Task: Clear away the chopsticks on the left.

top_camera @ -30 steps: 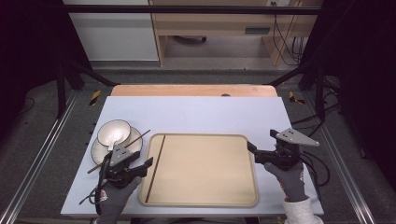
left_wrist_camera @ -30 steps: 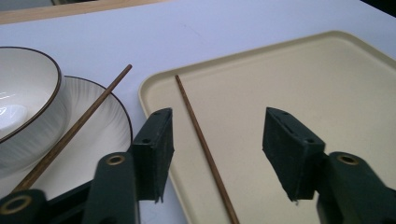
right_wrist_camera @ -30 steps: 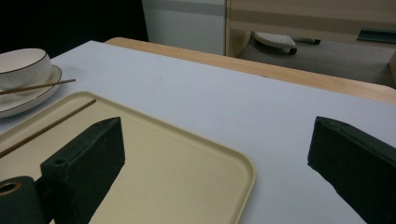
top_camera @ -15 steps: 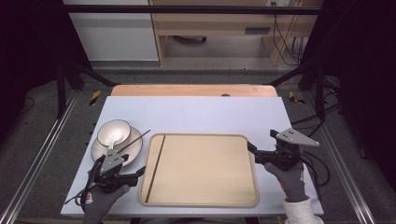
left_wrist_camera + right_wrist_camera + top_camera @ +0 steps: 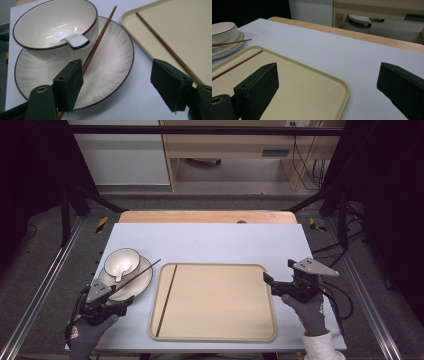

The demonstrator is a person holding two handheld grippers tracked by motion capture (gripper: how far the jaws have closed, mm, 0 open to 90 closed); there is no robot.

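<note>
the table (image 5: 210, 240) is seen from above, with the tray (image 5: 220, 330) at its near middle, the plate (image 5: 137, 285) at the tray's nine o'clock and the bowl (image 5: 122, 261) resting on the plate's far left part. counted: one table, one tray, one plate, one bowl, one spoon (image 5: 72, 41) lying in the bowl, two chopsticks, two grippers.

one chopstick (image 5: 96, 46) is laid across the plate, leaning against the bowl's side; its far tip points to about one o'clock in the left gripper view, and its near end runs down behind the left jaw of the left gripper (image 5: 122, 87). whether that jaw touches it cannot be told. the jaws are spread wide, having just been closing a little, with nothing pinched between them. the second chopstick (image 5: 166, 300) lies along the tray's left side.

the right gripper (image 5: 329, 85) is held at the tray's three o'clock edge, jaws spread, nothing between them.
</note>
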